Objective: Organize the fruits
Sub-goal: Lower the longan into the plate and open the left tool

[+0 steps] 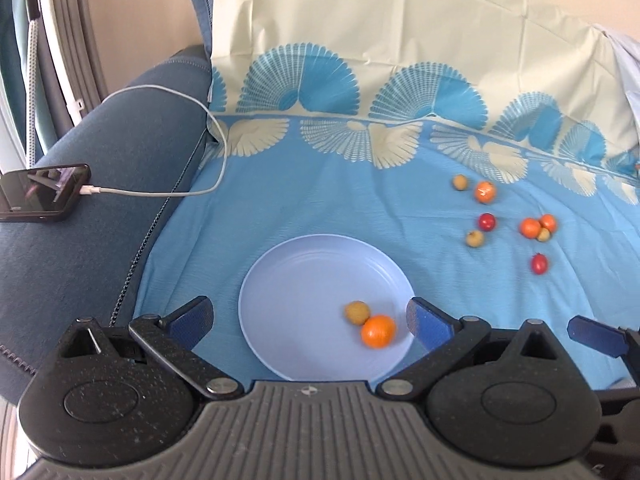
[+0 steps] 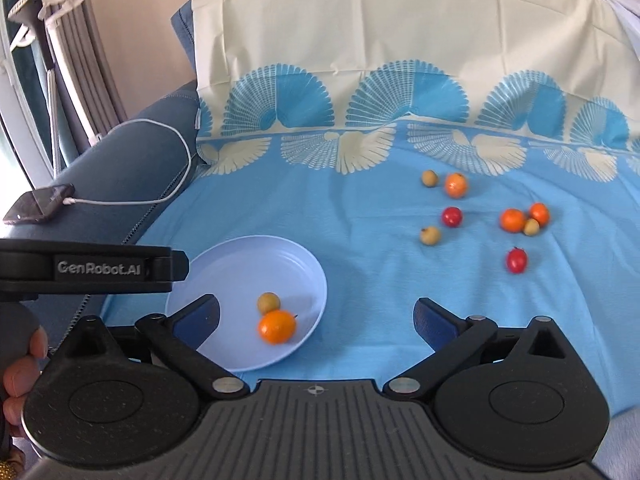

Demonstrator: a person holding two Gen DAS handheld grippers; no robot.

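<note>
A pale blue plate [image 1: 296,276] [image 2: 280,256] lies on the blue cloth and holds one orange [image 1: 378,331] [image 2: 277,326] and one small tan fruit [image 1: 357,312] [image 2: 268,302], touching each other. Several more oranges [image 1: 485,192] [image 2: 456,185], red fruits [image 1: 539,263] [image 2: 517,260] and tan fruits [image 1: 475,237] [image 2: 430,235] lie scattered on the cloth to the far right. My left gripper [image 1: 310,318] is open and empty, held over the plate's near side. My right gripper [image 2: 316,318] is open and empty, just right of the plate.
A phone [image 1: 42,192] [image 2: 38,204] on a white cable [image 1: 168,192] rests on the blue sofa arm [image 1: 100,152] at left. A cream and blue cloth [image 1: 400,40] drapes over the sofa back. The left gripper's body [image 2: 96,268] shows at the right view's left edge.
</note>
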